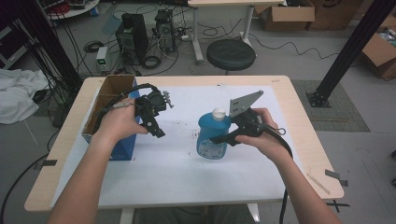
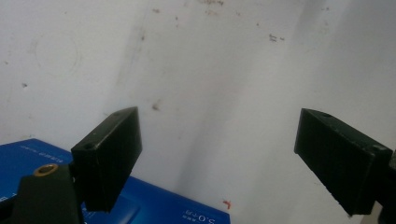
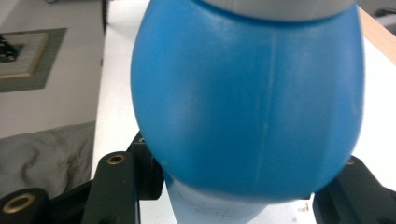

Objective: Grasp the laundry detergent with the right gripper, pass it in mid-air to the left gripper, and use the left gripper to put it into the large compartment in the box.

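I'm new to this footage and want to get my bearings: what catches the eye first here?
The blue bottle with a white cap, mid-table, clamped by the right gripper. Left of it, the left gripper hangs open over the white table cover, beside an open cardboard box with blue sides at the table's left edge.

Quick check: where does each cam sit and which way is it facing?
High view: fixed above the person's side, looking forward and down on the table; both forearms, left gripper and right gripper show.
Left gripper view: rides the left gripper, looks down at the white sheet and the blue box; own jaws apart with nothing between them.
Right gripper view: rides the right gripper, close on the blue bottle; own jaws clamp it.
Shared: bottle in the high and right gripper views; box in the high and left gripper views.
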Action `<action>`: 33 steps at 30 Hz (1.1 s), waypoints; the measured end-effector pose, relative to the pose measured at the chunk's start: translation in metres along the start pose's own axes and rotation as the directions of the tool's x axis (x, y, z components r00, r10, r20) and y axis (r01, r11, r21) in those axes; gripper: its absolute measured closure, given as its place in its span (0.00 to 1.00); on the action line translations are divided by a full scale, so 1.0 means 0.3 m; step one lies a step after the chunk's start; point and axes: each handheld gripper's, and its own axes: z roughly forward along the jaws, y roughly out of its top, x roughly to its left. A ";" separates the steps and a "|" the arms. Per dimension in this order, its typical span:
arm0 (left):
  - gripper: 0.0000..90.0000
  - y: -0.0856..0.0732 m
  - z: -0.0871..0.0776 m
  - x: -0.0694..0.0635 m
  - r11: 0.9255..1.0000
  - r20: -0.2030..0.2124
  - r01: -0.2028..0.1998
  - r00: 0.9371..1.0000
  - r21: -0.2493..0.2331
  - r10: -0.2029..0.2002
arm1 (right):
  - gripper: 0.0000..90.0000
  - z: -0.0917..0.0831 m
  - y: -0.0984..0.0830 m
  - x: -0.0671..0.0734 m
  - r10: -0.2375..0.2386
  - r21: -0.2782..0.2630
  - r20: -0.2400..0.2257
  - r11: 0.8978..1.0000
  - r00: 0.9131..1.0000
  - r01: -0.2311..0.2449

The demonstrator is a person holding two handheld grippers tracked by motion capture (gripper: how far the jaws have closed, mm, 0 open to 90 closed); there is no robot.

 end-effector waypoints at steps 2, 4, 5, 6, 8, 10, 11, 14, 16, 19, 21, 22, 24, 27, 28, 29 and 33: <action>0.17 0.000 -0.011 -0.002 1.000 0.001 0.001 1.000 -0.005 -0.001 | 0.50 -0.003 0.018 -0.013 -0.010 -0.012 -0.025 1.000 1.000 0.010; 0.17 -0.001 -0.020 -0.003 1.000 0.003 0.002 1.000 -0.012 -0.002 | 0.50 -0.005 0.035 -0.026 -0.021 -0.018 -0.047 1.000 0.999 0.020; 0.17 -0.001 -0.025 -0.004 1.000 0.003 0.000 1.000 -0.015 0.000 | 0.50 -0.005 0.044 -0.031 -0.025 -0.019 -0.055 1.000 0.998 0.024; 0.17 -0.002 -0.031 -0.005 1.000 0.004 0.001 1.000 -0.017 -0.001 | 0.50 -0.005 0.053 -0.036 -0.027 -0.019 -0.061 0.999 0.998 0.026; 0.17 -0.004 -0.042 -0.006 1.000 0.011 0.002 1.000 -0.026 -0.002 | 0.50 -0.004 0.067 -0.045 -0.032 -0.017 -0.067 0.999 0.997 0.031; 0.17 -0.005 -0.056 -0.007 0.999 0.021 0.003 1.000 -0.041 -0.003 | 0.50 0.000 0.083 -0.057 -0.043 -0.010 -0.072 0.999 0.996 0.042; 0.17 -0.005 -0.062 -0.008 0.999 0.020 0.004 1.000 -0.046 -0.003 | 0.50 0.002 0.088 -0.062 -0.046 -0.008 -0.079 0.999 0.996 0.045; 0.17 -0.001 -0.096 -0.013 0.997 0.022 -0.006 1.000 -0.072 0.008 | 0.50 0.007 0.099 -0.081 -0.043 -0.007 -0.102 0.999 0.994 0.043; 0.17 0.003 -0.122 -0.018 0.995 0.023 -0.011 1.000 -0.096 0.013 | 0.50 0.013 0.107 -0.091 -0.045 -0.002 -0.105 0.999 0.993 0.045; 0.17 0.011 -0.160 -0.026 0.992 0.029 -0.020 0.999 -0.121 0.024 | 0.50 0.020 0.116 -0.103 -0.049 0.005 -0.108 0.999 0.993 0.050; 0.17 0.018 -0.190 -0.031 0.990 0.039 -0.023 0.999 -0.140 0.028 | 0.50 0.026 0.123 -0.110 -0.051 0.011 -0.112 0.999 0.992 0.053; 0.17 0.021 -0.203 -0.034 0.989 0.039 -0.027 0.999 -0.147 0.033 | 0.50 0.028 0.126 -0.111 -0.052 0.013 -0.113 0.998 0.992 0.054; 0.17 0.026 -0.229 -0.039 0.985 0.048 -0.030 0.998 -0.170 0.039 | 0.50 0.033 0.132 -0.113 -0.055 0.016 -0.120 0.998 0.991 0.058; 0.17 0.037 -0.264 -0.047 0.979 0.060 -0.041 0.997 -0.202 0.054 | 0.50 0.043 0.145 -0.113 -0.063 0.025 -0.127 0.997 0.990 0.067; 0.17 0.041 -0.274 -0.050 0.977 0.068 -0.042 0.996 -0.210 0.057 | 0.50 0.047 0.151 -0.112 -0.066 0.029 -0.129 0.997 0.989 0.070; 0.16 0.045 -0.284 -0.053 0.975 0.075 -0.046 0.995 -0.219 0.064 | 0.50 0.051 0.157 -0.110 -0.071 0.033 -0.131 0.997 0.989 0.076; 0.15 0.061 -0.326 -0.065 0.964 0.084 -0.060 0.993 -0.258 0.084 | 0.50 0.061 0.182 -0.106 -0.087 0.039 -0.152 0.995 0.985 0.094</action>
